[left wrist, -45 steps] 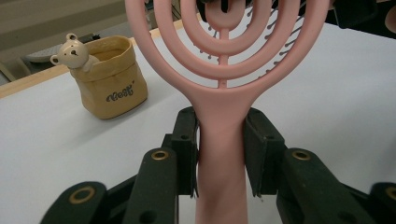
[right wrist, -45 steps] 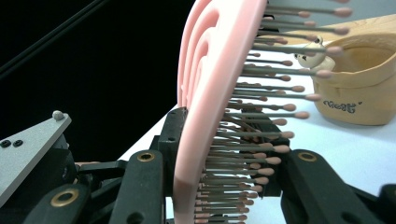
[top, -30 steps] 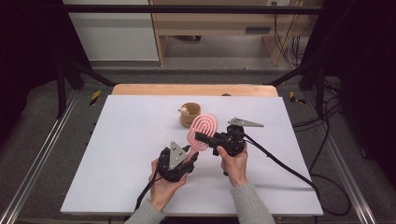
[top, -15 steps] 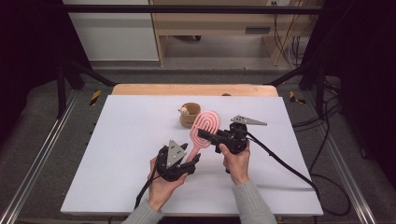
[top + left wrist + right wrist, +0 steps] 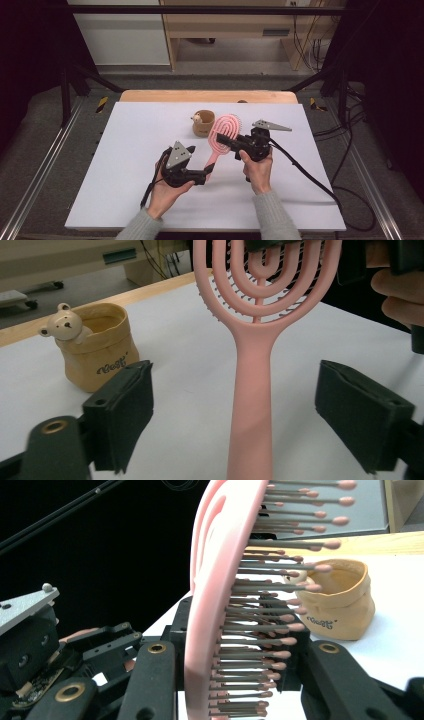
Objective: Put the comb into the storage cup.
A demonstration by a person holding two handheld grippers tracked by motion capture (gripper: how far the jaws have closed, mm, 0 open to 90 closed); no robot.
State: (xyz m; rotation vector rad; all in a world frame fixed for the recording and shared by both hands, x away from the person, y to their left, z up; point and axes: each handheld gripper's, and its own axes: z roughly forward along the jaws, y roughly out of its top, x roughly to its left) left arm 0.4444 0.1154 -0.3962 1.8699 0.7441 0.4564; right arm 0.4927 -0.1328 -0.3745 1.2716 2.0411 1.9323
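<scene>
A pink vented hairbrush point(image 5: 226, 131) hangs tilted above the white table, bristles facing right. My right gripper point(image 5: 231, 141) is shut on its head; in the right gripper view the hairbrush point(image 5: 210, 630) stands edge-on between the right gripper point(image 5: 235, 680) jaws. My left gripper point(image 5: 205, 175) is at the handle's lower end. Its jaws have just been opening: in the left gripper view the left gripper point(image 5: 240, 422) pads stand wide on either side of the hairbrush handle point(image 5: 250, 405) without touching it.
A small tan pouch point(image 5: 204, 123) with a bear figure on its rim stands behind the brush, also seen as the pouch point(image 5: 97, 352) and the pouch point(image 5: 340, 600). The white table point(image 5: 125, 150) ends in a wooden strip point(image 5: 200, 96) at the far edge. Cables trail off right.
The left gripper's jaws have come off the brush handle and spread wide. The brush, in the right gripper, has shifted slightly up and to the right.
</scene>
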